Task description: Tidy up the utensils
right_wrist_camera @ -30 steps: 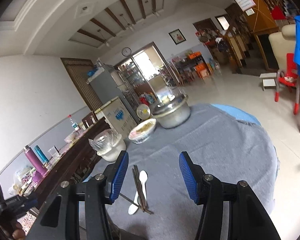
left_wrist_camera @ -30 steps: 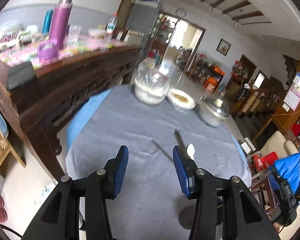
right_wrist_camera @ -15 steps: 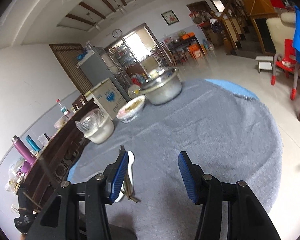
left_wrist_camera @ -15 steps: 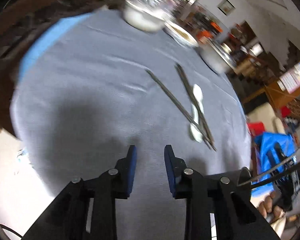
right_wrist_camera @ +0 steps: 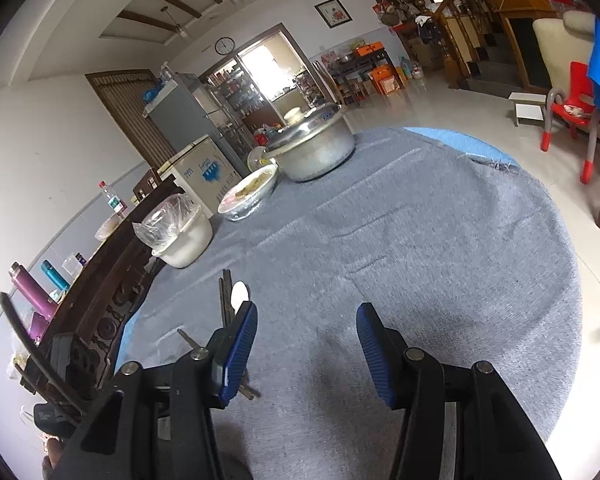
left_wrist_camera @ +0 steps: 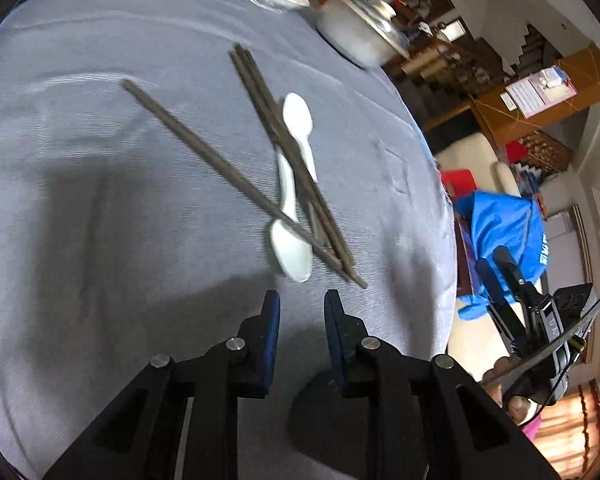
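White spoons (left_wrist_camera: 291, 254), dark brown chopsticks (left_wrist_camera: 204, 152), plain grey tablecloth (left_wrist_camera: 100, 200)

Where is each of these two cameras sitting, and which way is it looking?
Left wrist view: sits on the left gripper, looking steeply down at chopsticks and white spoons; its closing jaws hold nothing, and the right gripper shows at the edge.
Right wrist view: sits on the right gripper, looking across the grey tablecloth toward a metal pot; jaws open.
Shared: the tablecloth, pot, chopsticks and spoons.
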Motion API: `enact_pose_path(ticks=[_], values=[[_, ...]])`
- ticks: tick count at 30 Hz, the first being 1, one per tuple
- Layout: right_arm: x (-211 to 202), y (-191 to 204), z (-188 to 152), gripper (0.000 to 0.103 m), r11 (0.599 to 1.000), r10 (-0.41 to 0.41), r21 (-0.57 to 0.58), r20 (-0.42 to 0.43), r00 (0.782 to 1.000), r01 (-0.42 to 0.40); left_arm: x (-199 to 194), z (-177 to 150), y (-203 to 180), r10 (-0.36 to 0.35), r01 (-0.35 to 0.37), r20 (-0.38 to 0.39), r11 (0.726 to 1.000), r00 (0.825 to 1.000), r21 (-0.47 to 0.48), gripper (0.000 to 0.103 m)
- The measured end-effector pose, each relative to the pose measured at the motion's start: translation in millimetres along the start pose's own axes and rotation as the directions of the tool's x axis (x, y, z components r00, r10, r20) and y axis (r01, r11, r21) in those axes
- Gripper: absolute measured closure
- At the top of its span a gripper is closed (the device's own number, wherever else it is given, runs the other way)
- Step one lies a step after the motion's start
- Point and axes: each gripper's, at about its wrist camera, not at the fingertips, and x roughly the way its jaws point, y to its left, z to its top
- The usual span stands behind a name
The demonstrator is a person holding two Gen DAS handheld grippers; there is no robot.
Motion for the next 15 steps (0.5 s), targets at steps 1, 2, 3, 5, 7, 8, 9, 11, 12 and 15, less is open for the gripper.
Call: enact_pose_path(ticks=[1, 2, 3, 5, 7, 8, 9, 11, 12, 15], values=[[3, 0, 0, 0.048, 1.0, -0.001, -0.001, -0.004, 1.0, 0.001, 4, 1, 0, -0.007, 0.007, -0.008, 1.0, 1.0, 0.003, 0.08], [5, 0, 0, 0.048, 1.0, -0.003, -0.002, -0.007, 1.0, 0.003, 7, 3, -2, -0.013, 0.013, -0.016, 1.0, 1.0, 0.007, 0.081], [9, 0, 1, 0.048, 1.0, -0.002, -0.005, -0.012, 1.0, 0.002, 12, 5, -3, -0.016, 0.016, -0.025, 1.0, 1.0, 0.013, 0.084], [17, 2, 2, 0.048, 1.0, 0.015, -0.018, -0.024, 1.0, -0.016, 19, 10, -4, -0.015, 0.015, -0.037, 1.0, 0.999, 0.018, 0.091], [31, 7, 6, 0.048, 0.998, 0.046, -0.042, -0.046, 0.998, -0.048, 24, 17, -1, -0.015, 0.016, -0.046, 1.0, 0.999, 0.012, 0.093], [40, 10, 9, 0.048, 0.996, 0.068, -0.052, -0.071, 0.995, -0.072, 26, 19, 0, -0.013, 0.013, -0.046, 1.0, 0.999, 0.009, 0.094], [51, 14, 12, 0.048, 0.994, 0.086, -0.064, -0.101, 0.991, -0.093, 28, 21, 2, -0.021, 0.021, -0.046, 1.0, 0.999, 0.006, 0.094], [76, 22, 17, 0.048, 0.988, 0.108, -0.094, -0.157, 0.982, -0.124, 28, 24, 4, -0.032, 0.032, -0.036, 0.999, 0.999, -0.003, 0.095], [86, 26, 19, 0.053, 0.985, 0.113, -0.105, -0.181, 0.977, -0.134, 28, 25, 4, -0.031, 0.031, -0.027, 1.0, 0.999, -0.004, 0.096], [136, 39, 29, 0.059, 0.978, 0.127, -0.122, -0.283, 0.951, -0.167, 25, 30, 7, -0.005, 0.006, 0.005, 1.0, 1.0, -0.01, 0.098]])
